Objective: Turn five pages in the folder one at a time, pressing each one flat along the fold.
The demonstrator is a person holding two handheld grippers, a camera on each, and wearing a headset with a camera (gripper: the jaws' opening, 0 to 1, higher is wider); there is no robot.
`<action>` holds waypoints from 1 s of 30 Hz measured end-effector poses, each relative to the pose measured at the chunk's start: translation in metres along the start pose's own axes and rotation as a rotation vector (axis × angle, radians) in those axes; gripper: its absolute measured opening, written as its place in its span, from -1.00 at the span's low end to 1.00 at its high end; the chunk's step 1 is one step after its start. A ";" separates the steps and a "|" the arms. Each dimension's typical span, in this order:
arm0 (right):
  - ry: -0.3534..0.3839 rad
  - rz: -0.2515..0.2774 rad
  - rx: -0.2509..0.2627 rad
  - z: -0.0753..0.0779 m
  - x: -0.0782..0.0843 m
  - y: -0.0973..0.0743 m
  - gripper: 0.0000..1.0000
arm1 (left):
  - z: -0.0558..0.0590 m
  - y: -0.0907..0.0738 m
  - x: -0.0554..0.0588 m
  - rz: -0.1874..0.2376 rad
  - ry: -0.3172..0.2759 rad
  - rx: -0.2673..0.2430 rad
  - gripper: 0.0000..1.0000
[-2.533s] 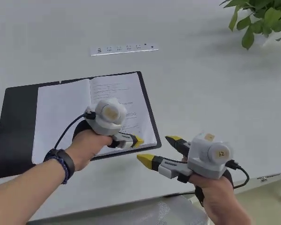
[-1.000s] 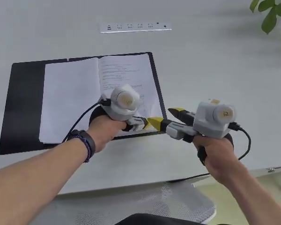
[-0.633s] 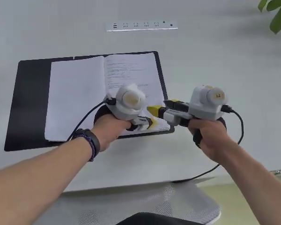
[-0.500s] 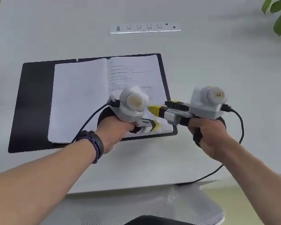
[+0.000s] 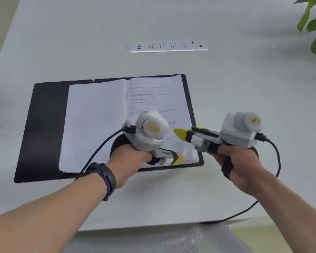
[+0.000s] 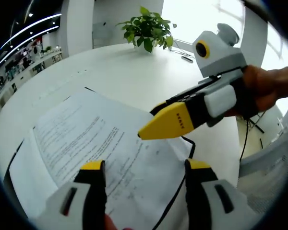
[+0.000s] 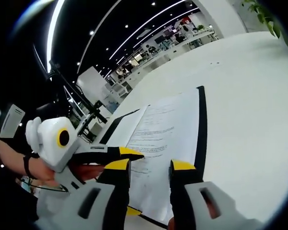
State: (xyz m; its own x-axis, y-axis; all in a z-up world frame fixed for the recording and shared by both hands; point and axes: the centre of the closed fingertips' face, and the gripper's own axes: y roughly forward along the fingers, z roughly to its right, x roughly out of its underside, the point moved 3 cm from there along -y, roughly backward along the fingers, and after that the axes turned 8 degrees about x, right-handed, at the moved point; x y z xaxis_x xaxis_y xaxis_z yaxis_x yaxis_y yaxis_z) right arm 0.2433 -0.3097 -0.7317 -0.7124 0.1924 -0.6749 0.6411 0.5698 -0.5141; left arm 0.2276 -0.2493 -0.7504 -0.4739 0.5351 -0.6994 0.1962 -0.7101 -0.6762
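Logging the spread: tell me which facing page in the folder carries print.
The right-hand page, by the folder's right cover edge, shows lines of text; the left-hand page looks blank.

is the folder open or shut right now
Open. The folder lies spread on the table, its black inside cover bare at the left, with white pages lying on either side of the fold.

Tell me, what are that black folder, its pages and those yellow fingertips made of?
Folder: matte black cover, likely faux leather or plastic; no glare. Pages: thin white printed paper. Yellow fingertips: probably hard plastic, smooth with slight sheen.
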 end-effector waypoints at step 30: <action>0.056 0.027 -0.021 -0.022 -0.006 0.001 -0.98 | -0.023 -0.095 0.007 0.141 -0.069 -0.148 0.39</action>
State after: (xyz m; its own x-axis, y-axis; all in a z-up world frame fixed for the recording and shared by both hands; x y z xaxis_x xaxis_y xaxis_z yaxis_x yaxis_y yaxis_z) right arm 0.2421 -0.2931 -0.7167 -0.7102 0.2515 -0.6575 0.6543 0.5806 -0.4847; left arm 0.2258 -0.1676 -0.6962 -0.4890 0.3989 -0.7758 0.3863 -0.6983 -0.6026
